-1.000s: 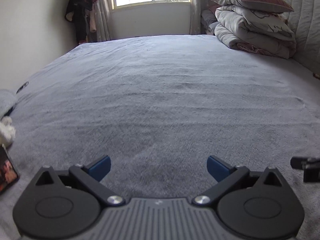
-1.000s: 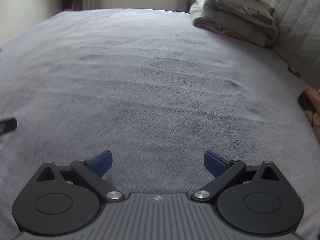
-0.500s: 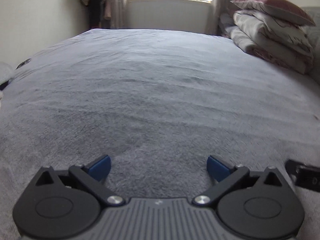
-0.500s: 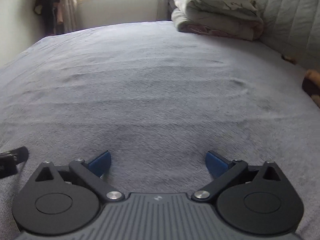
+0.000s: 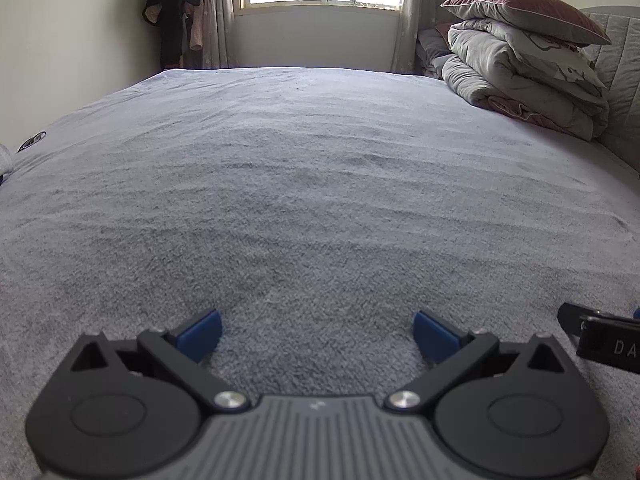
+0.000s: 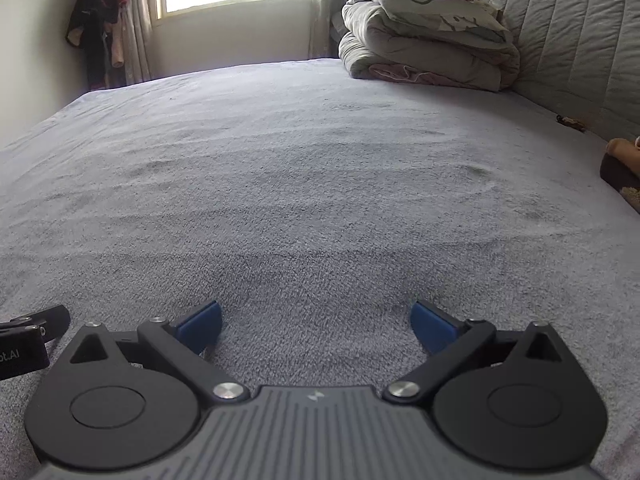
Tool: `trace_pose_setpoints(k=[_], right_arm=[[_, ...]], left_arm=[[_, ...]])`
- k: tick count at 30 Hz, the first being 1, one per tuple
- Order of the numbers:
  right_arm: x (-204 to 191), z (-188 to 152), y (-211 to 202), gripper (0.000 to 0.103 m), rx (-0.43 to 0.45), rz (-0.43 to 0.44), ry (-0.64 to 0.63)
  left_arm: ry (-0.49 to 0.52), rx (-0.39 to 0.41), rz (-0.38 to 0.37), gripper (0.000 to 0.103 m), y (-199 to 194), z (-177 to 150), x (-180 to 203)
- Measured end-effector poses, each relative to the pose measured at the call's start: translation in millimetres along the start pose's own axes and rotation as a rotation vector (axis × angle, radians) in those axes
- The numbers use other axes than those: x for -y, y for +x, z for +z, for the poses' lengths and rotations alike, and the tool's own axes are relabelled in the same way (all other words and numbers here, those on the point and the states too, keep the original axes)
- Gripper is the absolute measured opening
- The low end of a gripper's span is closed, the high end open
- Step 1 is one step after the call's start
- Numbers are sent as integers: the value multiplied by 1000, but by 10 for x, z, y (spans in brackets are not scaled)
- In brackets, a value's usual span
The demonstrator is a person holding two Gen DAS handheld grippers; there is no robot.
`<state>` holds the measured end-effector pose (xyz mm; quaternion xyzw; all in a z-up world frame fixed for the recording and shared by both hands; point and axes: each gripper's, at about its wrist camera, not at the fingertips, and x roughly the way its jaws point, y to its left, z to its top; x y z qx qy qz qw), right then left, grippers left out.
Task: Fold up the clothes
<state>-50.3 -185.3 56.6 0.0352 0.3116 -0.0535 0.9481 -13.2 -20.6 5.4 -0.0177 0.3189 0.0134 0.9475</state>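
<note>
While both views show only the grey bed (image 5: 320,184), no garment to fold is in sight; left gripper (image 5: 318,330) and right gripper (image 6: 316,322) hang low with jaws apart, empty. Either nothing is laid out or folded pieces lie out of view.

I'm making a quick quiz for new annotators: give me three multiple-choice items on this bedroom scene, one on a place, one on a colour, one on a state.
1. Where is the folded bedding stack?
A. far right corner of the bed, by the headboard
B. on the floor
C. under the window

2. What colour are the pads on the fingers?
A. red
B. blue
C. white

3. What state is the left gripper in?
A. shut on cloth
B. open, holding nothing
C. shut, holding nothing

Answers: A, it lies against the quilted headboard; B, both pads show blue; B, the fingers stand wide apart over bare bed cover.
</note>
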Motion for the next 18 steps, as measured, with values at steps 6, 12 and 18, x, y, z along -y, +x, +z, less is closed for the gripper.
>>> trace_pose_setpoints(k=[6,12,18], right_arm=[[-15,-27,-23,103,7,-8,6],[-29,-45,-35,103,10,-14,8],[-51,-46,-26,103,11,-22,1]], left_arm=[[-5,3,-7,103,2,-5,-10],[-5,2,-12,103,13,-6,-12],[2,7,-22,103,11,-11,6]])
